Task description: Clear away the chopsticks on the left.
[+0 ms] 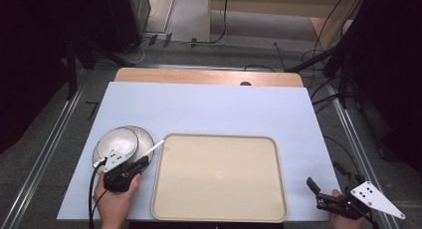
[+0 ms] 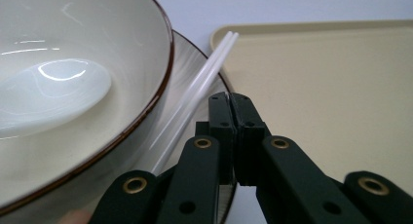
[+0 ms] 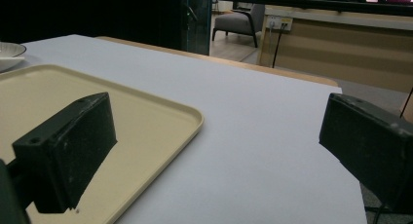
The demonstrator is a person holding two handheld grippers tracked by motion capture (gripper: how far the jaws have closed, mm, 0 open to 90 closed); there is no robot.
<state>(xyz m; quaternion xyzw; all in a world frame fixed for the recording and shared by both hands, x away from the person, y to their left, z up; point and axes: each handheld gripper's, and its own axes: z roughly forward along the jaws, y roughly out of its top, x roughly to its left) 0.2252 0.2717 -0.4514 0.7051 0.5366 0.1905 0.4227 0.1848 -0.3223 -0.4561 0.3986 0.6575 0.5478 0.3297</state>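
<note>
At the table's left a cream bowl with a dark rim stands on a ribbed plate. In the left gripper view a white spoon lies inside the bowl. A pair of white chopsticks rests on the plate's right edge, pointing toward the tray. My left gripper is shut just beside the chopsticks, its jaws pressed together with nothing between them. My right gripper stands open near the table's front right corner, jaws wide apart over bare cover.
A large beige tray lies in the front middle, its left rim close to the plate. A pale sheet covers the wooden table. Cables and dark stands surround the table on the floor.
</note>
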